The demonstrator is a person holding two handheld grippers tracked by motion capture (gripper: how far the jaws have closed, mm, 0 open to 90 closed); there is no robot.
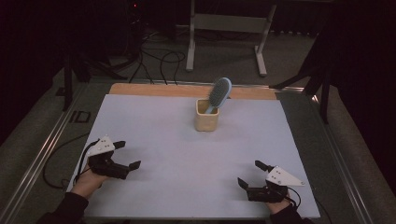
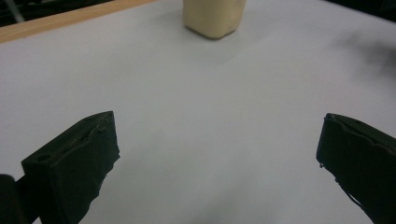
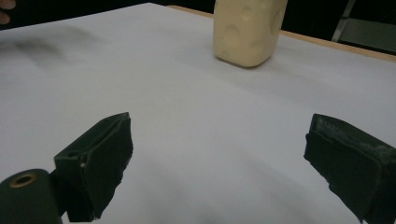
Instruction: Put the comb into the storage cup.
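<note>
The brush [image 1: 219, 94] is seen standing in the cream cup [image 1: 207, 115] at upper centre of the table [image 1: 154, 121]. Both tools, left [image 1: 127, 155] and right [image 1: 250, 173], are held wide open and empty near the bottom edge; the placing is judged done.

My table, white sheet on top

On my table [image 1: 187, 89] the white sheet [image 1: 154, 126] carries a cream holder [image 1: 207, 120] near its far edge.

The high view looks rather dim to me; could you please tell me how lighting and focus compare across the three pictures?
High view: dark surroundings, the white table sheet evenly lit, cup and brush fairly sharp. Left gripper view: cup soft, smudgy shadow at upper right. Right gripper view: cup slightly blurred, faint shadow upper left.
</note>
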